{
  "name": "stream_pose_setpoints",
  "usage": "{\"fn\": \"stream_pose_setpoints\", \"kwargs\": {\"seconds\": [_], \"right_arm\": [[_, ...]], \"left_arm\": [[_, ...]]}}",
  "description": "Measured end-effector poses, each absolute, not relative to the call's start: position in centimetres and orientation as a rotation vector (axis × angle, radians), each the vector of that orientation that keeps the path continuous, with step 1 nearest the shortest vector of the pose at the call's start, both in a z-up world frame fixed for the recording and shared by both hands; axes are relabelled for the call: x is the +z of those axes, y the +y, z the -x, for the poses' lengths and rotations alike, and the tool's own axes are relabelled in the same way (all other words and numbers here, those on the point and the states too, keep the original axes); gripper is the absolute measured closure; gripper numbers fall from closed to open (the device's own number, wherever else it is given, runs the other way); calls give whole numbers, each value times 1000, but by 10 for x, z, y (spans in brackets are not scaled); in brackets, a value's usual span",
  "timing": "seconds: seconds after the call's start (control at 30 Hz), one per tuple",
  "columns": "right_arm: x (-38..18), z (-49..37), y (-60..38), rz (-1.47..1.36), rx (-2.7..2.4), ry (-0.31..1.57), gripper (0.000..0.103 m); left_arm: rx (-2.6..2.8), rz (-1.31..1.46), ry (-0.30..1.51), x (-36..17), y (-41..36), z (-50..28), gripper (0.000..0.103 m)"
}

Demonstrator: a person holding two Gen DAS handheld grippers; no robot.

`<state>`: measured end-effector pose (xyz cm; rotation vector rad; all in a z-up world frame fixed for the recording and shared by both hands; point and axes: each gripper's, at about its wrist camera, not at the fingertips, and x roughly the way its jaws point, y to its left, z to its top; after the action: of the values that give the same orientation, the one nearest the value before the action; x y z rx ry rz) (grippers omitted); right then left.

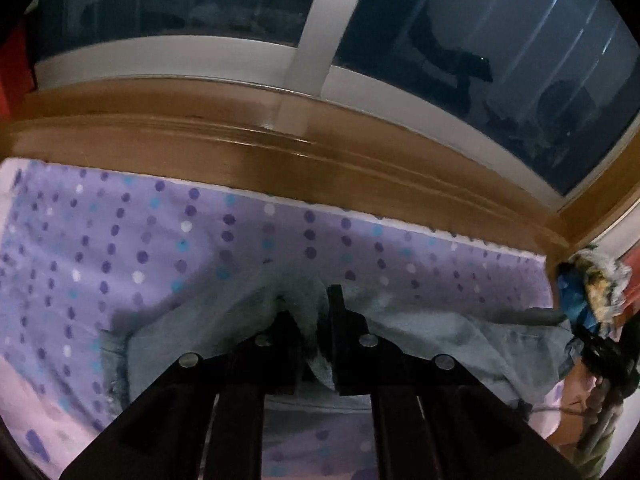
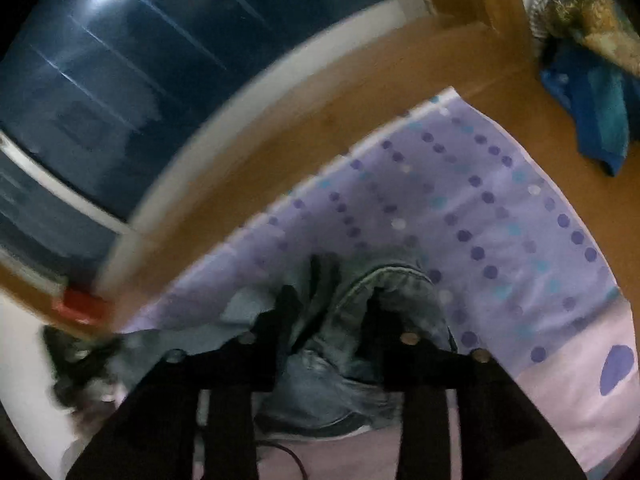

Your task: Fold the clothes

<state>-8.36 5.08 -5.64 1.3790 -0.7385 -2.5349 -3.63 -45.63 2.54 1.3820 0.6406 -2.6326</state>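
left wrist view: the left black two-finger gripper has its fingers drawn close together on a raised fold of the pale blue denim garment, with cloth bunched in the narrow gap between them. the garment lies crumpled on the lilac bed sheet with rows of purple, blue and white dots, in the near part of the sheet, and spreads from a frayed hem on one side towards the sheet's right edge. beyond the sheet's far edge runs a brown wooden ledge, and above it a dark window with a white frame. a heap of blue and yellowish cloth sits just past the sheet's far right corner.

right wrist view: the right black two-finger gripper has its fingers set moderately apart, astride a rounded, seamed hump of the same denim garment; motion blur hides whether they pinch the cloth. the garment lies near the sheet's left edge. the wooden ledge and window curve along the far side; the cloth heap rests on the wood by the sheet's far corner. a small red object lies at the ledge's left end.
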Motion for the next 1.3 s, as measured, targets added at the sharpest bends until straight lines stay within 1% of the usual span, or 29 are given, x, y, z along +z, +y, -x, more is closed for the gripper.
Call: {"fn": "stream_pose_setpoints", "kwargs": {"seconds": [0.03, 0.07, 0.1, 0.17, 0.2, 0.33, 0.37, 0.4, 0.53, 0.67, 0.77, 0.83, 0.87, 0.97, 1.03, 1.13, 1.3], "right_arm": [[-52, 75, 51, -1376, -2546, -677, 59], [-47, 67, 52, -1372, -2556, -616, 54], [-42, 58, 52, -1368, -2564, -555, 45], [-32, 41, 53, -1358, -2579, -433, 39], [-28, 33, 54, -1352, -2584, -376, 39], [-23, 2, 68, -1326, -2609, -400, 38], [-26, -3, 71, -1324, -2617, -409, 36], [-29, -8, 74, -1324, -2625, -419, 35], [-50, -15, 70, -1374, -2612, -506, 35], [-76, -6, 52, -1377, -2569, -629, 35], [-90, 3, 40, -1378, -2553, -679, 35], [-97, 11, 33, -1389, -2542, -702, 35], [-101, 15, 30, -1398, -2537, -708, 35], [-107, 25, 22, -1435, -2540, -683, 35], [-109, 29, 19, -1446, -2536, -681, 35], [-111, 35, 15, -1454, -2530, -697, 35], [-111, 41, 9, -1470, -2555, -709, 35]], "left_arm": [[-2644, -1384, 641, 27, -459, 34, 87], [-2656, -1383, 651, 31, -463, 34, 85], [-2668, -1381, 667, 37, -468, 34, 85], [-2691, -1377, 700, 48, -478, 36, 85], [-2692, -1387, 701, 51, -480, 36, 85], [-2666, -1466, 654, 55, -477, 38, 84], [-2660, -1485, 642, 57, -476, 39, 79], [-2653, -1505, 630, 58, -475, 39, 78], [-2662, -1585, 594, 55, -464, 33, 78], [-2744, -1652, 441, 43, -427, 17, 77], [-2801, -1700, 319, 33, -399, 6, 68], [-2836, -1731, 235, 27, -381, -2, 68], [-2837, -1729, 146, 23, -372, -3, 68], [-2795, -1661, -209, 12, -348, 5, 68], [-2771, -1656, -342, 6, -342, 10, 68], [-2739, -1708, -441, -5, -341, 19, 68], [-2722, -1727, -384, -19, -348, 31, 68]]}}
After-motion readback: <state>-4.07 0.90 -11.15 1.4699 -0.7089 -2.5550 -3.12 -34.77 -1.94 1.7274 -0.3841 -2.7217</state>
